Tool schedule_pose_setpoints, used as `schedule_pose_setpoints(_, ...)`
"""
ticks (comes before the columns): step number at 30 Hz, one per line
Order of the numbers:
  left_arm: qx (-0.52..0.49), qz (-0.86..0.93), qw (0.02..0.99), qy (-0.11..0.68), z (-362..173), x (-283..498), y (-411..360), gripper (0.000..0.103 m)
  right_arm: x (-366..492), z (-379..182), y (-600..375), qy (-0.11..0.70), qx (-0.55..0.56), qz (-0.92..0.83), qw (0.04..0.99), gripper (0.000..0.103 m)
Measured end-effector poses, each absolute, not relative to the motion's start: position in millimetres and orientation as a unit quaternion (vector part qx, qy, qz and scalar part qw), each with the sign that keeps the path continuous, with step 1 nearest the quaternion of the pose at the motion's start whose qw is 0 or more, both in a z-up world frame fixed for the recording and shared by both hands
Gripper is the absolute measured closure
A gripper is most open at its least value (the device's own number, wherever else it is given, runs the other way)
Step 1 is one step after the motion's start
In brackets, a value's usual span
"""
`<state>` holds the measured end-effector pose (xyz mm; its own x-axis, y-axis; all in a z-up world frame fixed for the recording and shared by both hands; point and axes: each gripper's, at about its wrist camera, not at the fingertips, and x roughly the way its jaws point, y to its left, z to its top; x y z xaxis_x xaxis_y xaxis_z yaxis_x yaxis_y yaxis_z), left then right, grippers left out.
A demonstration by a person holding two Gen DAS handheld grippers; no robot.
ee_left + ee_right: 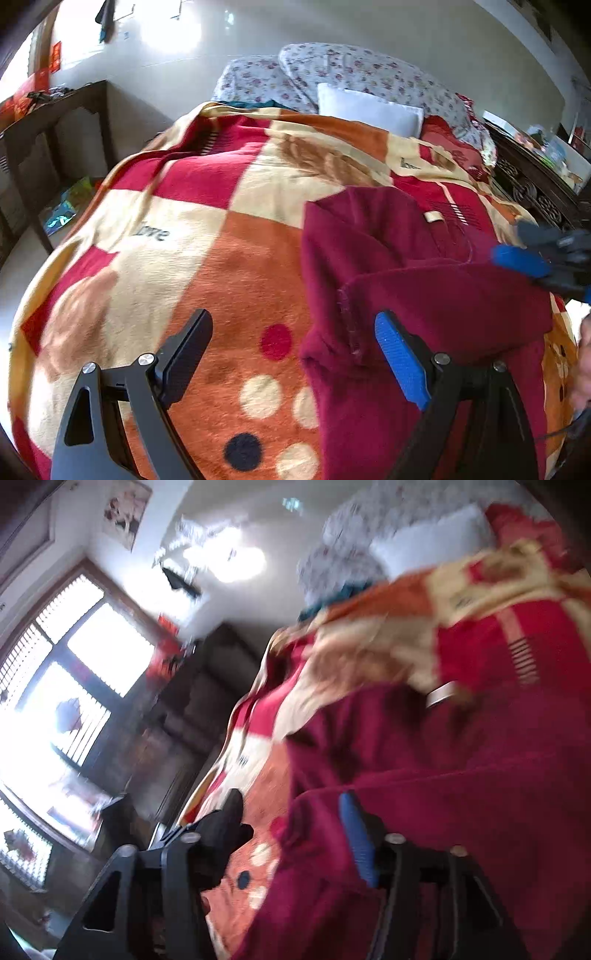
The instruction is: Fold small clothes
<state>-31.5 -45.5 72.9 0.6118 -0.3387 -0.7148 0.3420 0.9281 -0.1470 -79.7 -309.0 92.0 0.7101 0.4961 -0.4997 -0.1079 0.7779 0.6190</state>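
A dark red fleece garment [406, 295] lies partly folded on the checked blanket [184, 221] of a bed, a small cream tag [433, 216] near its top. My left gripper [295, 354] is open over the garment's left edge, holding nothing. My right gripper [532, 254] shows at the garment's right edge in the left wrist view. In the blurred right wrist view my right gripper [291, 834] is open above the garment [443, 757], its blue pad [356, 842] against the cloth.
Floral pillows [332, 74] and a white pillow [369, 107] lie at the head of the bed. A dark wooden table [55, 122] stands left of the bed, a carved dark cabinet [532, 184] to the right. A bright window [55, 701] is at left.
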Motion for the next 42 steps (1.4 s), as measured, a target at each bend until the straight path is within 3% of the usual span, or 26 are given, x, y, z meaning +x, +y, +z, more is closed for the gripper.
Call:
schedule_pose_setpoints(6, 0.023, -0.186, 0.895, 0.405, 57, -20, -81, 0.014, -152, 91, -370, 0.344, 0.247, 0.070, 0.903, 0.039)
schedule_pose_setpoints(13, 0.086, -0.171, 0.898, 0.397, 44, 6, -118, 0.016, -196, 50, -424, 0.341, 0.326, 0.038, 0.881, 0.039)
schedule_pose_setpoints(15, 0.106, -0.177, 0.893, 0.401, 39, 6, -125, 0.048, -201, 45, -431, 0.337, 0.340, 0.041, 0.877, 0.039)
schedule_pose_setpoints(16, 0.114, -0.179, 0.889, 0.405, 37, 4, -127, 0.072, -202, 44, -431, 0.335, 0.341, 0.041, 0.877, 0.039)
schedule_pose_setpoints(17, 0.117, -0.180, 0.888, 0.407, 36, 3, -128, 0.087, -203, 44, -433, 0.333, 0.340, 0.039, 0.878, 0.039)
schedule_pose_setpoints(18, 0.118, -0.185, 0.887, 0.407, 37, 2, -129, 0.093, -202, 47, -432, 0.331, 0.338, 0.038, 0.880, 0.039)
schedule_pose_setpoints(27, 0.119, -0.192, 0.910, 0.348, 93, -3, -115, 0.096, -191, 80, -420, 0.306, 0.282, 0.023, 0.909, 0.039)
schedule_pose_setpoints(32, 0.120, -0.176, 0.900, 0.381, 78, 19, -114, 0.096, -164, 75, -407, 0.334, 0.198, -0.028, 0.921, 0.039)
schedule_pose_setpoints(35, 0.130, -0.161, 0.892, 0.402, 53, 24, -118, 0.096, -143, 52, -406, 0.397, 0.117, -0.101, 0.905, 0.055)
schedule_pose_setpoints(37, 0.136, -0.159, 0.888, 0.411, 43, 25, -121, 0.095, -140, 45, -410, 0.403, 0.102, -0.111, 0.903, 0.056)
schedule_pose_setpoints(39, 0.140, -0.155, 0.890, 0.405, 43, 22, -122, 0.093, -147, 52, -409, 0.402, 0.099, -0.110, 0.904, 0.056)
schedule_pose_setpoints(42, 0.127, -0.165, 0.893, 0.399, 52, 14, -114, 0.074, -165, 67, -402, 0.392, 0.097, -0.099, 0.909, 0.055)
